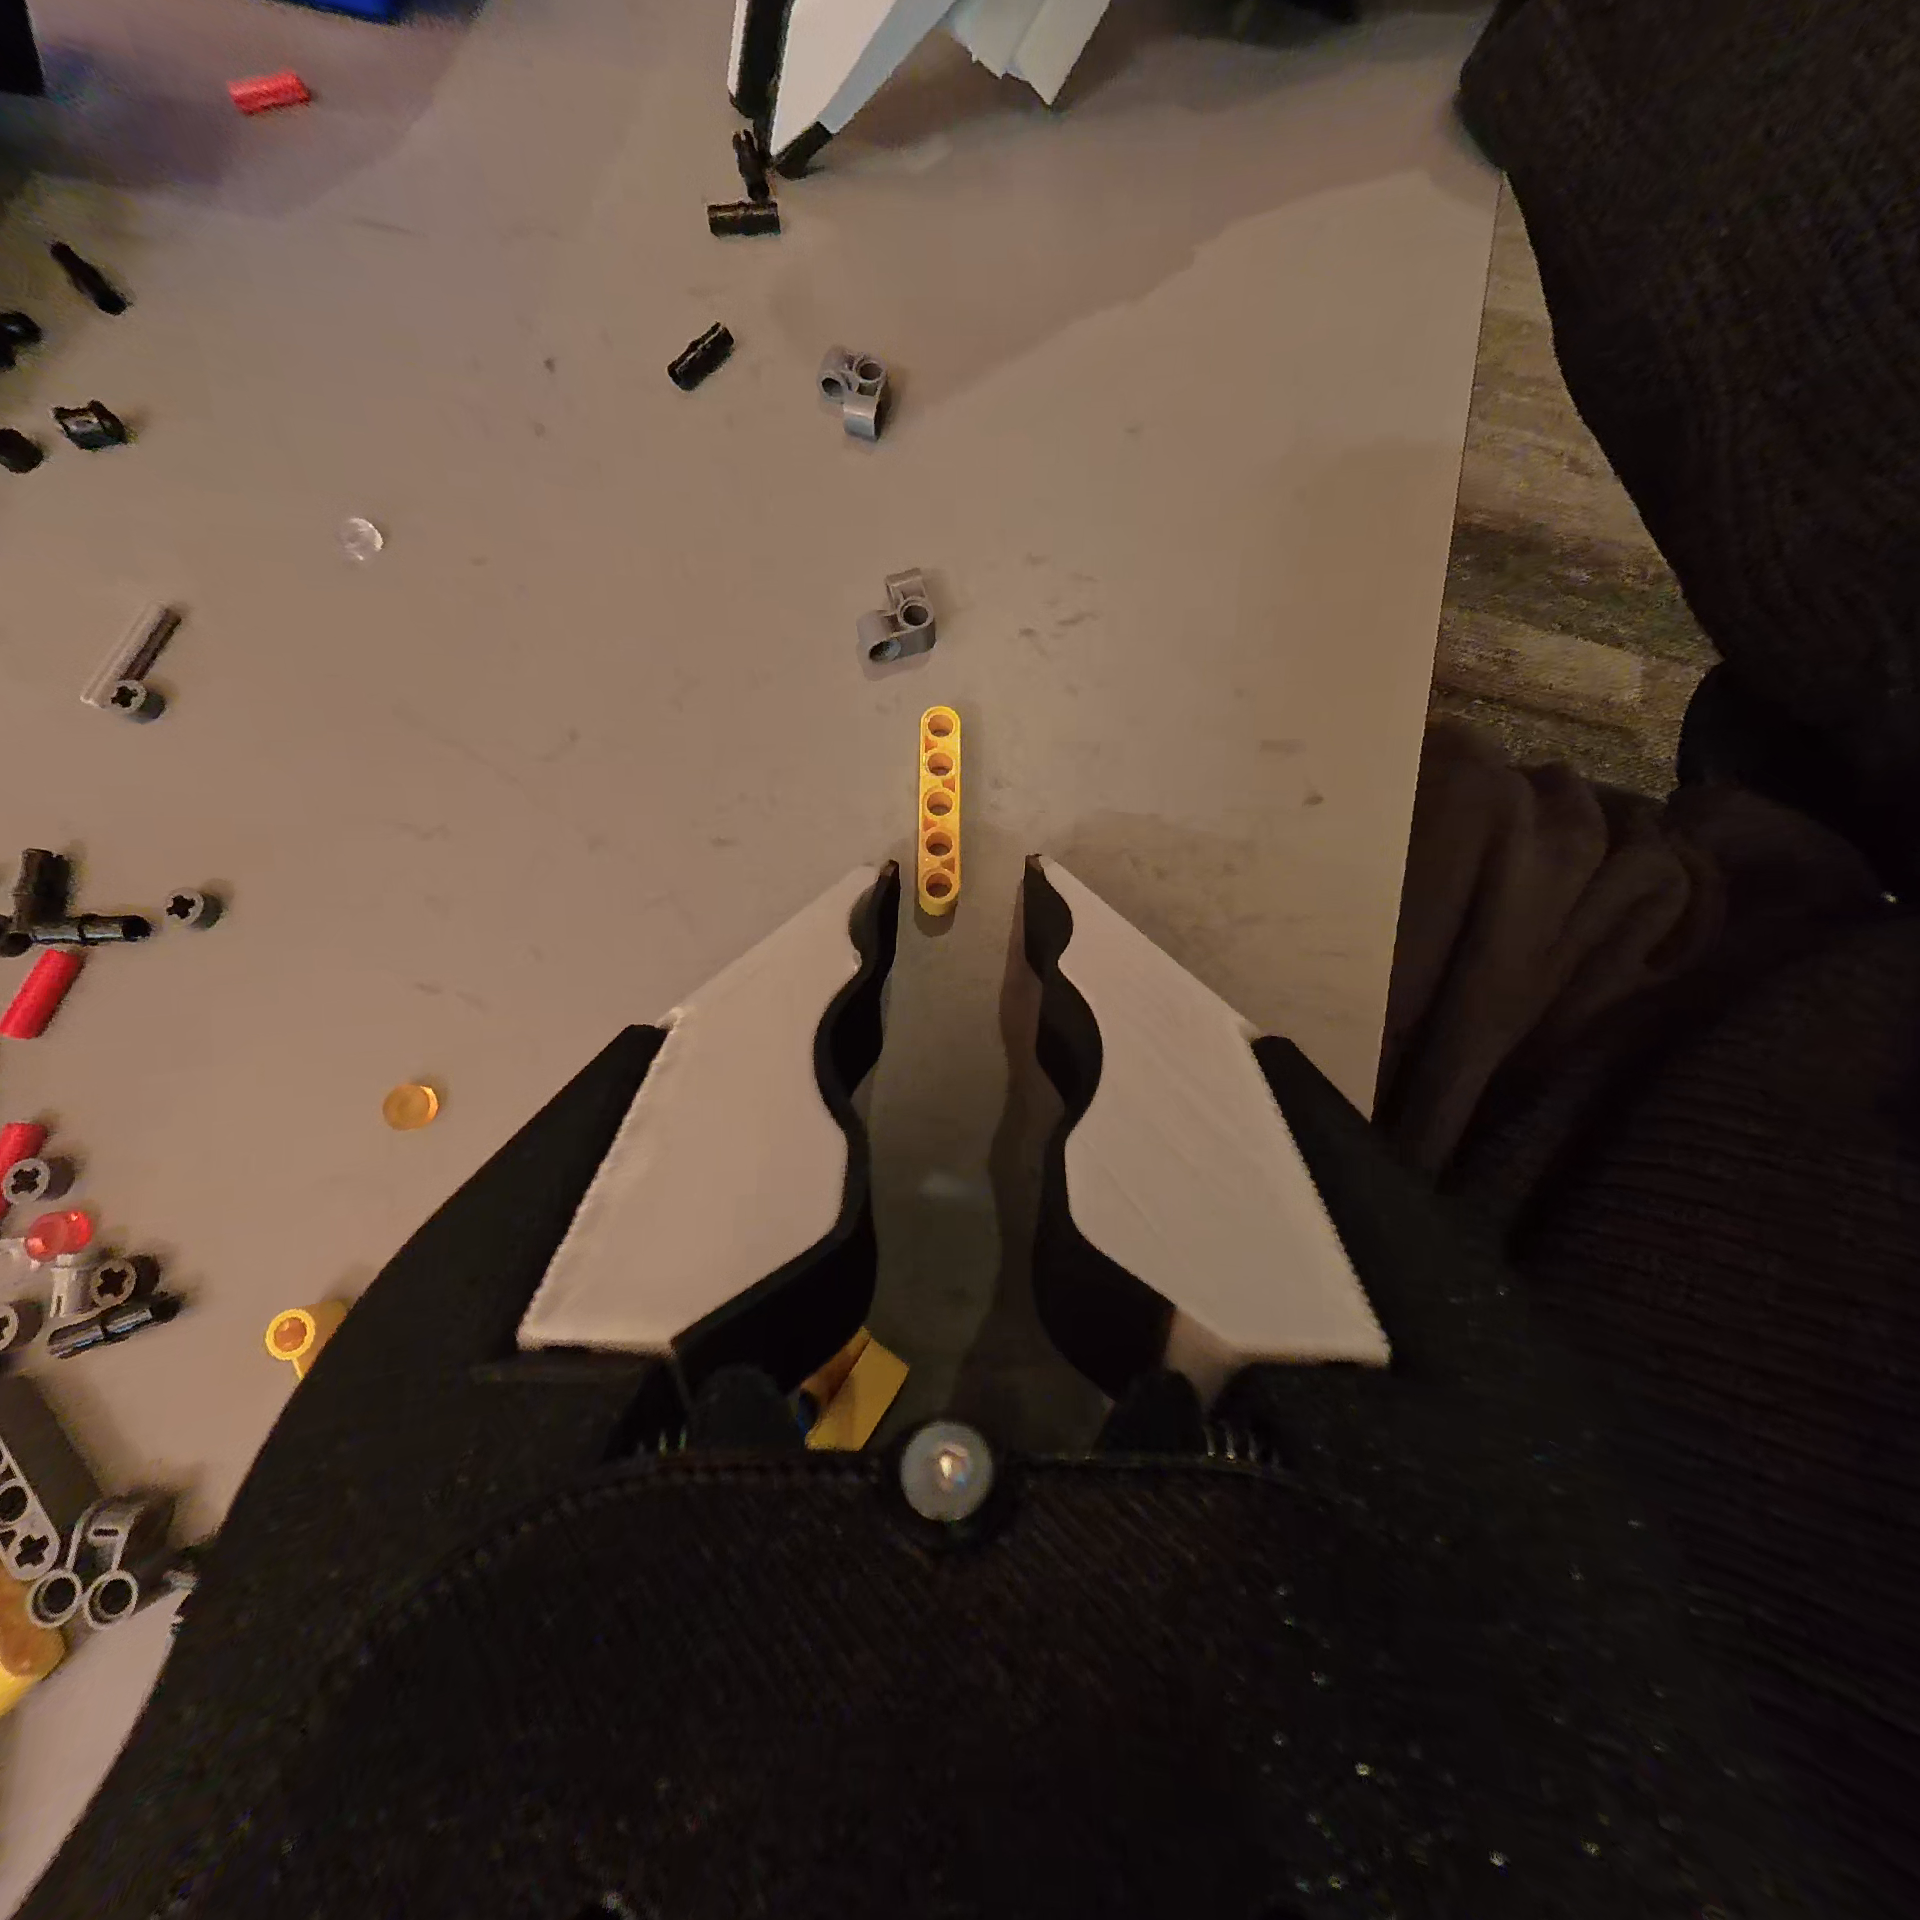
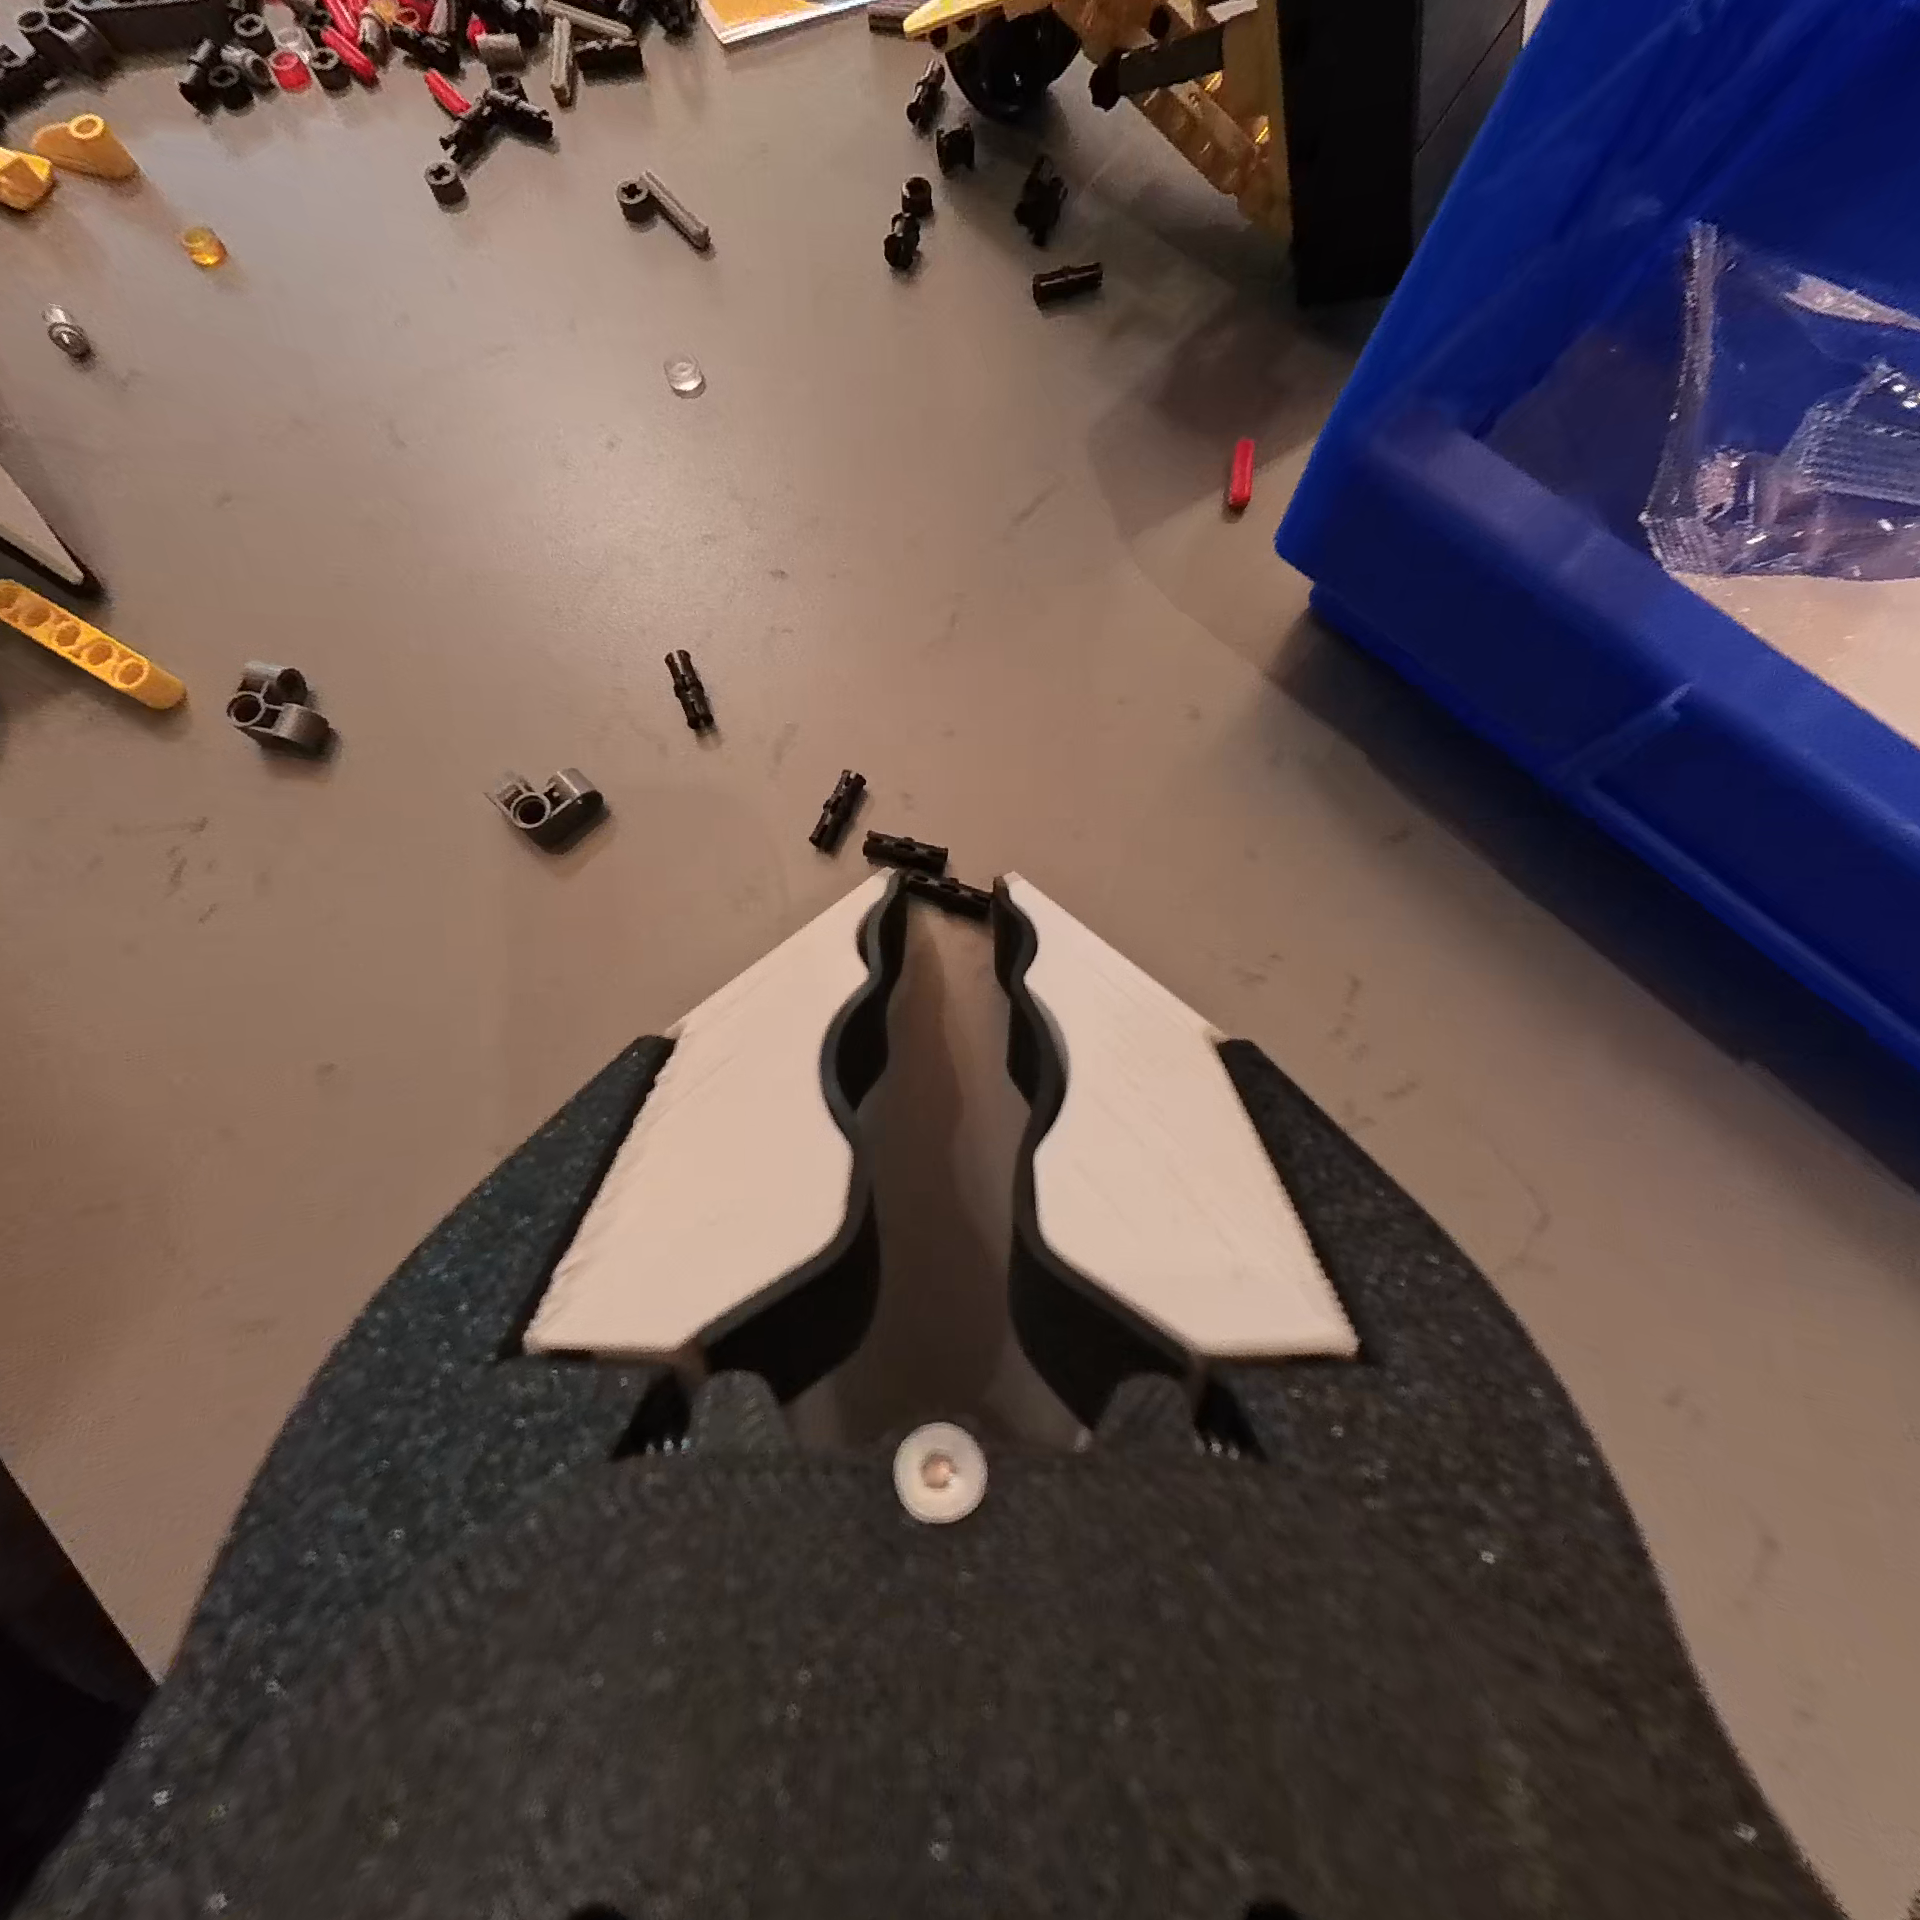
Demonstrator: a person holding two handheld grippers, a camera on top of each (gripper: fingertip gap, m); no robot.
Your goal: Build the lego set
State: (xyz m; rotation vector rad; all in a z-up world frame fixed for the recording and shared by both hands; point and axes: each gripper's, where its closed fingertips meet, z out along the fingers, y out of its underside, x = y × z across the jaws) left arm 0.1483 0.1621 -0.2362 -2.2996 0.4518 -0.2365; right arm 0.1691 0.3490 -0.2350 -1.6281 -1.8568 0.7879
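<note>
Left gripper (image 1: pixel 961 878) agape, straddling yellow beam (image 1: pixel 939 810).

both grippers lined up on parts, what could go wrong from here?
1. The right gripper is open around one small black pin; a second black pin lies just beyond, so closing may nudge or catch both.
2. The left gripper is open at the end of the thin yellow five-hole beam lying flat on the grey table; the fingers may slide it instead of gripping.

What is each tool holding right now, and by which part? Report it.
Nothing is held. The left tool is open, with the yellow beam's near end between its tips, not clamped. The right tool is open around a black pin lying on the table.
</note>
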